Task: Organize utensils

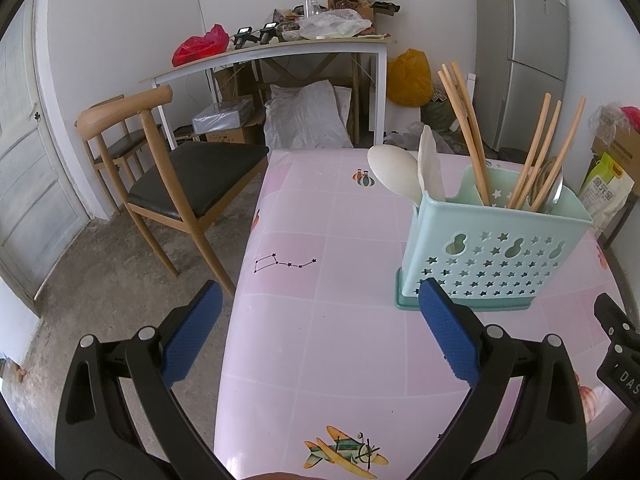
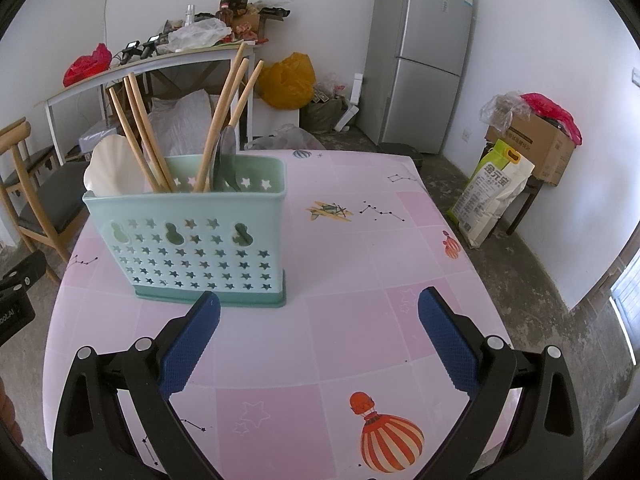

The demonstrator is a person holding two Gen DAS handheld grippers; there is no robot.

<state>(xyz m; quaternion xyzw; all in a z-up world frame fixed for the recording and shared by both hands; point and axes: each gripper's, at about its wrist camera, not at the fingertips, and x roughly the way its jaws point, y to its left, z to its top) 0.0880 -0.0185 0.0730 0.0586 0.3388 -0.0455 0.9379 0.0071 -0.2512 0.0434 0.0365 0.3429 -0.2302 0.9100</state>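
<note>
Both grippers (image 1: 320, 336) (image 2: 319, 338) agape over pink tablecloth (image 2: 340, 320); fridge (image 2: 424, 52) behind.

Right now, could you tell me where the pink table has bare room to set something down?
The pink tablecloth is bare right of the mint utensil caddy, out to the far corner, and between the caddy and the open right gripper. The caddy is crowded with chopsticks, white spoons and a metal spoon.
</note>
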